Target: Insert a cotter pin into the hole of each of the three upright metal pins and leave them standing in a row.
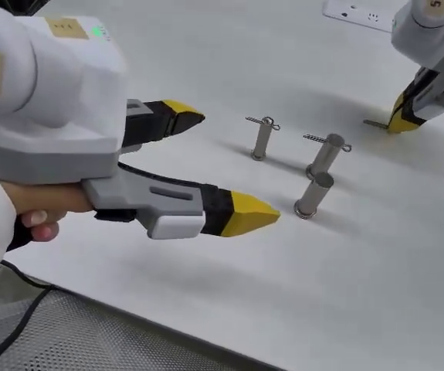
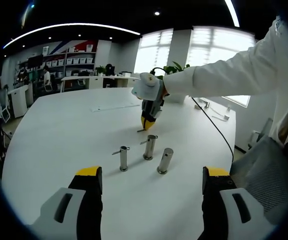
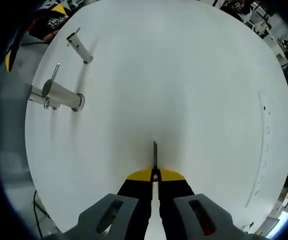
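The right claw [image 3: 155, 176] is clenched on a slim grey metal cotter pin [image 3: 155, 150]. The cotter pin's free length runs straight forward out of the tips, in line with the jaws. It is meant, I judge, for the short upright grey steel pin with a bare top [image 1: 313, 193], the nearest to the person of the three on the white table [image 1: 376, 294]. Seen from this bare pin, the right claw [image 1: 398, 122] is well apart, beyond it and to the right. It is held low over the table, with the cotter pin [image 1: 376, 124] lying nearly flat and its free end pointing roughly back toward the row. Whether that end touches the table I cannot tell. Two like steel pins already carry cotter pins through their heads: one [image 1: 326, 154] stands just beyond the bare pin, the other [image 1: 262, 139] beyond it and to the left. The left claw [image 1: 222, 166] is released and empty, its jaws spread wide. It sits near the bare pin on the left and is the nearer of the two claws. The coming move likely turns on bringing the cotter pin's long axis level with the bare pin's cross hole, but the pictures do not show which way that hole faces. The neighbouring fitted pin leaves little room on the far side.
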Action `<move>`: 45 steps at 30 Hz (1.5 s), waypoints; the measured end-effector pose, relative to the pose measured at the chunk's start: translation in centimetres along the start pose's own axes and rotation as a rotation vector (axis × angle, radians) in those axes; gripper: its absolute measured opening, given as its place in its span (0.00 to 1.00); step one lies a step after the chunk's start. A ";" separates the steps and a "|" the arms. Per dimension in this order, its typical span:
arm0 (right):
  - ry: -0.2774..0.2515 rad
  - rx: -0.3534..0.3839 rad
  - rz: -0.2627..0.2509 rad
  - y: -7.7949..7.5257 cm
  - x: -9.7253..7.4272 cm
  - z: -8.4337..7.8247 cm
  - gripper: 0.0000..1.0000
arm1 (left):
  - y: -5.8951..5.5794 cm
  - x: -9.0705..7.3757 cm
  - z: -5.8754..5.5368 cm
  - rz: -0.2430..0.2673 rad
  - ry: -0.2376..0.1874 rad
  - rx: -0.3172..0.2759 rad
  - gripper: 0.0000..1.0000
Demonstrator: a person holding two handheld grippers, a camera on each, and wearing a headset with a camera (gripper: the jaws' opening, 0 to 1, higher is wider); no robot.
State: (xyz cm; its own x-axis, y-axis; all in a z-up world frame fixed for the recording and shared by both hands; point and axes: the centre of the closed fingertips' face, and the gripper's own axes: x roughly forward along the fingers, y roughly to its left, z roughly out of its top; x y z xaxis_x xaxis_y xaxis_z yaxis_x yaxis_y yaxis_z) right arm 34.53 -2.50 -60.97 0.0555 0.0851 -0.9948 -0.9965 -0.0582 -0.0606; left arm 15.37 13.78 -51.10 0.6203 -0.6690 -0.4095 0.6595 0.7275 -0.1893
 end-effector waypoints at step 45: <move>-0.320 -0.012 -0.287 3.8 -9.2 1.1 0.00 | -2.0 0.5 2.1 -0.012 -0.042 -0.040 0.74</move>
State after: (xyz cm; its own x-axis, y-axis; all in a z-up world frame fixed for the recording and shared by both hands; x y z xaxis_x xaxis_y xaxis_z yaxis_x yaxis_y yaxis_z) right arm 30.13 -2.38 -51.95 0.3064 0.4040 -0.8619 -0.9425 0.0016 -0.3343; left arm 15.29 11.69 -49.10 0.6300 -0.6832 -0.3692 0.6502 0.7240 -0.2304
